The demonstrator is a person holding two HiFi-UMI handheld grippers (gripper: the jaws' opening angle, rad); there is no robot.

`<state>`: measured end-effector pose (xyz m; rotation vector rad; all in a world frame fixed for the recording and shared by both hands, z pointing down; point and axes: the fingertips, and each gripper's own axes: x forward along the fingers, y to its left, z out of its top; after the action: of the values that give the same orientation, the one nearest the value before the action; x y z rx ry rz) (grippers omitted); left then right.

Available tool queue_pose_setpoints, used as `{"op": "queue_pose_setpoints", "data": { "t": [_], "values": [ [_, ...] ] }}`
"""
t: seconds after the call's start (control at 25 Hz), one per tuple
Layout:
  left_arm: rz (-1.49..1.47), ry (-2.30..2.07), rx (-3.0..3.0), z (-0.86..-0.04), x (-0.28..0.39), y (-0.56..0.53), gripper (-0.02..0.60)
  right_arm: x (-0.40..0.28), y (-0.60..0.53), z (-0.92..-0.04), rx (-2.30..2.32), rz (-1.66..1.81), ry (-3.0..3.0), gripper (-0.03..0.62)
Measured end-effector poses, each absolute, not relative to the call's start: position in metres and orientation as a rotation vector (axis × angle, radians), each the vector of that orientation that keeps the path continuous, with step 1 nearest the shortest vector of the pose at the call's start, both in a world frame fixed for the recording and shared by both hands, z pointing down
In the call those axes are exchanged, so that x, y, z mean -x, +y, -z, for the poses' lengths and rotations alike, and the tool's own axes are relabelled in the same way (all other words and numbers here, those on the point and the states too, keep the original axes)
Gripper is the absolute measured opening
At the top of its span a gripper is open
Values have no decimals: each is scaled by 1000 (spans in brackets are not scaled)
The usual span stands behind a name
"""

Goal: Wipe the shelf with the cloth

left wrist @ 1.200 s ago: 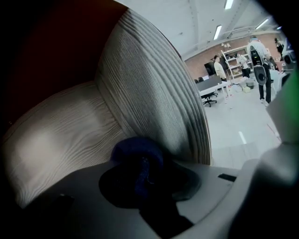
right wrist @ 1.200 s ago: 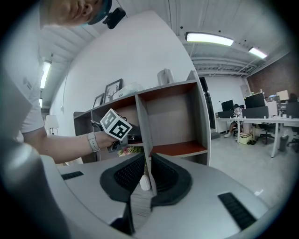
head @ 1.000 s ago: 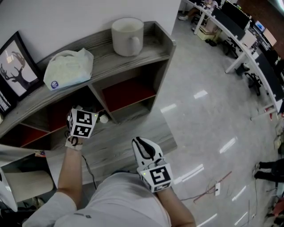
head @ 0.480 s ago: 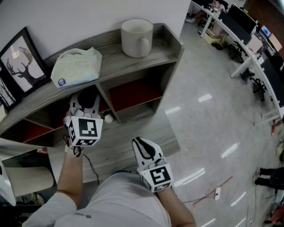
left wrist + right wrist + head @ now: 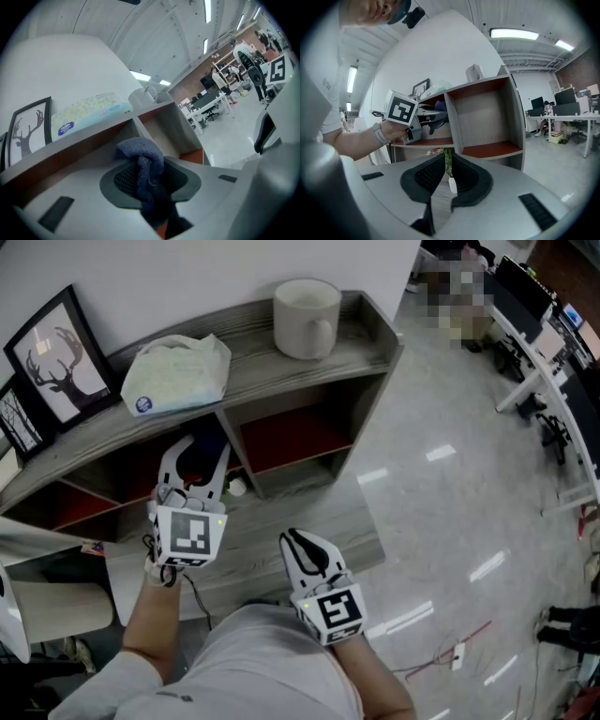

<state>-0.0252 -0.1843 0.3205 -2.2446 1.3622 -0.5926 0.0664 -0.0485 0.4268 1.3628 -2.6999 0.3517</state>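
Where the left gripper (image 5: 201, 448) closes its jaws, a dark blue cloth (image 5: 143, 164) is pinched between them, a rounded fold bulging out past the tips and the rest trailing back toward the camera. That gripper is raised at the mouth of the shelf's (image 5: 253, 357) left-hand compartment, just left of the upright divider and under the top board. From the right gripper view its jaws reach a little way into that opening, above the red board that floors the compartment. The right gripper (image 5: 302, 542) sits low and well apart from the shelf's compartments, close to the person's body. Its jaws are drawn almost together with only a slim gap, and they hold nothing. Through that gap a small white vase (image 5: 452, 182) with a green sprig shows, standing on the shelf's low grey front ledge (image 5: 281, 531). On the shelf's top board a white mug (image 5: 307, 304) stands toward the right end. A soft pack of wipes (image 5: 178, 374) lies near the middle, above the left gripper. A framed deer picture (image 5: 58, 354) leans against the wall toward the left end of the shelf. The compartment right of the divider has a red back panel, and a glossy floor (image 5: 450, 474) spreads out to the right of the shelf.
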Motion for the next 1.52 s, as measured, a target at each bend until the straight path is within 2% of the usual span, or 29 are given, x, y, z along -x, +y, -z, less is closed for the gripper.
{"op": "queue_pose_setpoints", "data": {
  "t": [0.16, 0.4, 0.6, 1.0, 1.52],
  "values": [
    [526, 1379, 2364, -328, 25, -182, 121, -63, -45, -429, -1339, -357, -2699, 52],
    [648, 1333, 2402, -368, 20, -183, 121, -66, -41, -434, -1345, -375, -2681, 52],
    [589, 1306, 2497, -383, 20, -185, 121, -70, -40, -437, -1364, -391, -2669, 54],
    [656, 1253, 2577, -413, 20, -187, 121, -62, -41, -439, -1360, -399, -2669, 54],
    [736, 1138, 2575, -416, 33, -185, 132, -60, -42, -439, -1378, -401, -2660, 54]
  ]
}}
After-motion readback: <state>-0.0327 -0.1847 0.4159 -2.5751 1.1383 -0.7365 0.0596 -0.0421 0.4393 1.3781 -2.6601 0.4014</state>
